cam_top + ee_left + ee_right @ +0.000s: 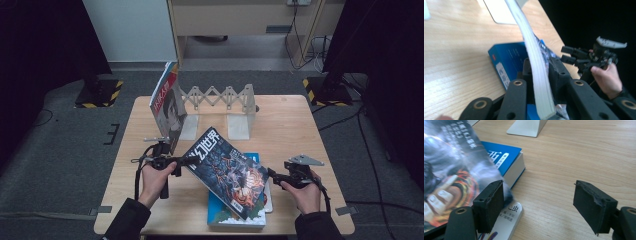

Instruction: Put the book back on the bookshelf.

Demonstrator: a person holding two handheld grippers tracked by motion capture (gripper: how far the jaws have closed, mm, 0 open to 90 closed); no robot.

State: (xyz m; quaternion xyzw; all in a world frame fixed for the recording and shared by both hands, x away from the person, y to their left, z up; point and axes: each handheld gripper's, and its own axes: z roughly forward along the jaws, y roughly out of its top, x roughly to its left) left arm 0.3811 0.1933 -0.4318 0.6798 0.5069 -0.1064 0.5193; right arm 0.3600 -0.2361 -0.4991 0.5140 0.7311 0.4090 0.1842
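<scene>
From above, my left gripper (176, 165) clamps the magazine (227, 172) by its near-left edge; its long side slants away toward my right gripper (274, 175). Left gripper view: pages (537, 75) pinched edge-on between the jaws. Right gripper view: my jaws stand apart, the magazine (449, 170) just left of them.

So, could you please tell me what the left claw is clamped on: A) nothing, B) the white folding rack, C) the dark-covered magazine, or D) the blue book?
C: in the left gripper view, the left claw pinches the dark-covered magazine by its page edge.
</scene>
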